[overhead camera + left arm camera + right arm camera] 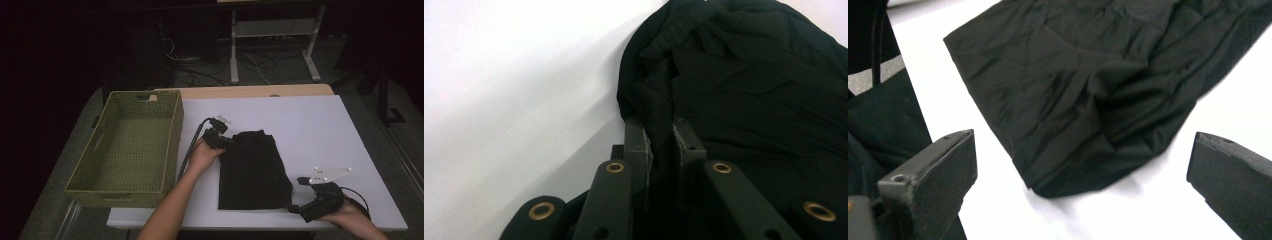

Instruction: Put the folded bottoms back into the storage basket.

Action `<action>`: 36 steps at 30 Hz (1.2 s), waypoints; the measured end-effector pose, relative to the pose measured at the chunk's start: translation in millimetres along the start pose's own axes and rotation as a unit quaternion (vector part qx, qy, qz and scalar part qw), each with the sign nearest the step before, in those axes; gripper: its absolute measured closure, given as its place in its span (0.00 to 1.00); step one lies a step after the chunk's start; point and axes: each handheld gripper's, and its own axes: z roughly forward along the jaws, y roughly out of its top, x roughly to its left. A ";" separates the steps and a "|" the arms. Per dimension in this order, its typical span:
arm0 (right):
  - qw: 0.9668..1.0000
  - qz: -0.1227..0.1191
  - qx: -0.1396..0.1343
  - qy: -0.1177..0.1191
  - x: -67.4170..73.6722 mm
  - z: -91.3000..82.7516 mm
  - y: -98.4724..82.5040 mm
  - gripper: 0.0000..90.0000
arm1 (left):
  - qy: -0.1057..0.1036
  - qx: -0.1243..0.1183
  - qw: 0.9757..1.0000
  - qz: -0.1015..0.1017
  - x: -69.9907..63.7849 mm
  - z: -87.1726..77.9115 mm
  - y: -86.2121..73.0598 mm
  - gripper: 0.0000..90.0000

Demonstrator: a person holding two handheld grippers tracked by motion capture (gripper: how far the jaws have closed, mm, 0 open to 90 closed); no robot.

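On the white worktop point(310, 125) our left gripper point(223, 141) pinched the folded black cloth point(255, 172); our right gripper's point(295, 207) fingers point(933, 180) gaped beside a woven green basket point(105, 187).

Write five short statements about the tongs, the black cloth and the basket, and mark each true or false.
1. The left tongs are shut on an edge of the black cloth. True.
2. The right tongs are clamped on the cloth. False: their jaws stand wide apart, with the cloth's near corner lying free between and ahead of them.
3. The cloth lies inside the woven basket. False: it lies folded on the white table, to the right of the basket.
4. The basket holds nothing. True.
5. The cloth hangs in the air above the table. False: it rests flat on the table.
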 end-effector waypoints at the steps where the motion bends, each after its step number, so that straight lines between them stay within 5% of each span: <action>1: 1.000 0.002 0.002 -0.002 0.0 -0.6 -2.1 0.03 | 0.001 0.000 1.000 0.000 -0.2 0.0 0.0 0.88; 12: 0.999 0.015 0.044 -0.006 -6.3 15.2 -8.3 0.14 | 0.000 -0.002 1.000 0.000 -0.1 0.2 -0.4 0.88; 24: 0.999 -0.006 0.044 -0.008 2.9 28.1 -0.3 0.27 | -0.001 -0.004 1.000 -0.004 0.1 0.3 -0.6 0.89; 30: 0.998 -0.029 0.048 -0.027 7.9 31.6 3.2 0.45 | -0.005 -0.006 1.000 -0.008 1.1 0.2 -0.9 0.89; 36: 0.998 -0.042 0.048 -0.015 10.4 35.2 7.2 0.70 | -0.006 -0.009 1.000 -0.012 1.7 -0.1 -1.8 0.89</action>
